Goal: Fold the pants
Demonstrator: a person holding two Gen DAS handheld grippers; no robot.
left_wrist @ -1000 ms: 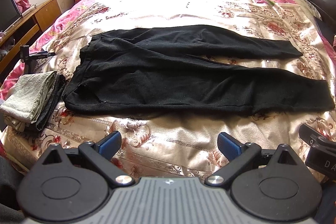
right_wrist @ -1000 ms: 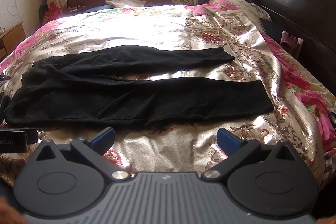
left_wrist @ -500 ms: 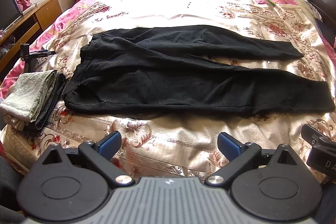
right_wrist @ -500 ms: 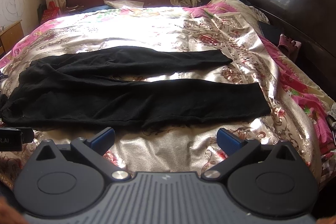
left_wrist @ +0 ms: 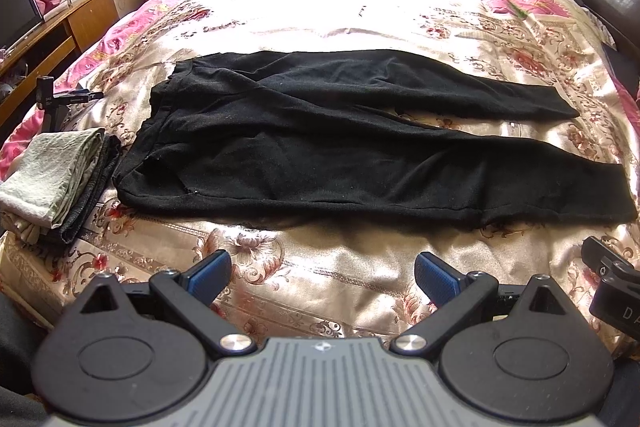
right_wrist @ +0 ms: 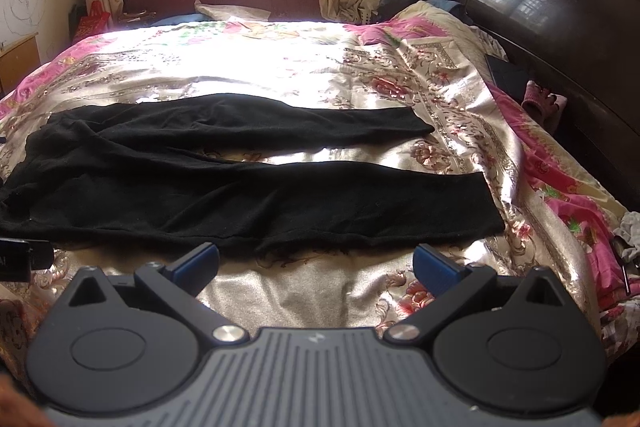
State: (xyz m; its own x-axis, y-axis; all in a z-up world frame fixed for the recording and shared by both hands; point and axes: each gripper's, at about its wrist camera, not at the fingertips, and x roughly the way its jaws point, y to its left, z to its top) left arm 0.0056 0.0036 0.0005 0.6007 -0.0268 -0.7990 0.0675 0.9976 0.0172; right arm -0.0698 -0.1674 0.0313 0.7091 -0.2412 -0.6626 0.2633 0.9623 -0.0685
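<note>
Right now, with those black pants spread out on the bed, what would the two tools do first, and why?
Probably both reach forward to the near leg's edge. The black pants lie flat and unfolded, legs apart, and the left tool and right tool are open, short of the fabric, holding nothing.

Only bits of lettering showed up. The right gripper (left_wrist: pixel 618 291) had "DA" on its black body. Nothing else was readable.

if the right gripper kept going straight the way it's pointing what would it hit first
Probably the near edge of the black pants. The right gripper, jaws open and empty, points across a strip of bedspread at the near leg; depth is unclear, so it might touch the bedspread first.
</note>
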